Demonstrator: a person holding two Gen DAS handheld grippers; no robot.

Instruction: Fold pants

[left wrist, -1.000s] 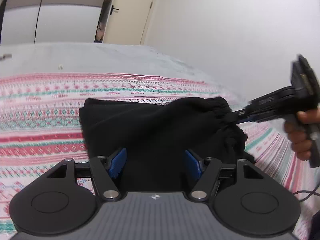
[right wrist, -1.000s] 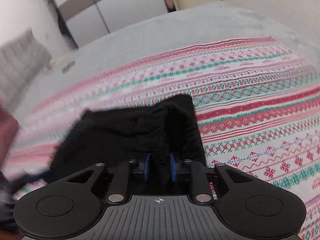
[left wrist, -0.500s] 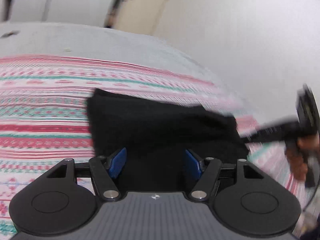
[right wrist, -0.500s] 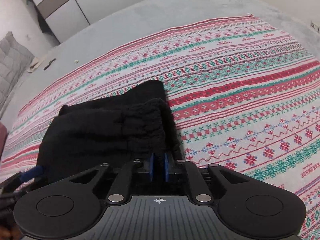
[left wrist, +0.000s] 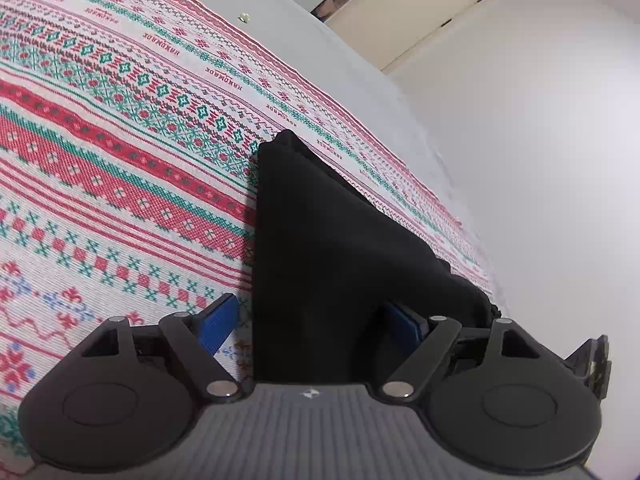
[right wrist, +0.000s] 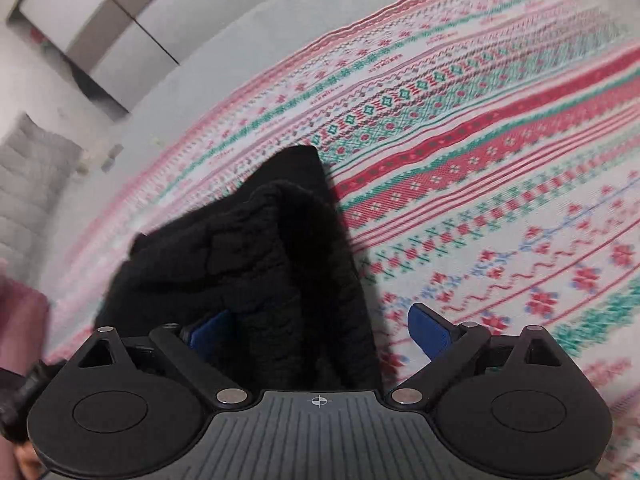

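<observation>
blanket [left wrist: 120, 184] woven text: "HANDMADE" | pants [left wrist: 320, 240]: black, no label seen

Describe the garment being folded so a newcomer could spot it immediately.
A patterned red, green and white blanket covers the bed. On it lies one folded bundle, the black pants, just ahead of both grippers. It is the only plain, dark thing on the bright stripes.

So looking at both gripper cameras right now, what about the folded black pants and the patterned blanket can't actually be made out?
- Folded black pants, left wrist view: near edge hidden behind the left gripper body.
- Same pants, right wrist view: motion blur and uniform black hide the layers; near edge is covered by the right gripper.
- Red, green and white patterned blanket, right wrist view: pattern blurred; its extent is cut off by the frame edge.
</observation>
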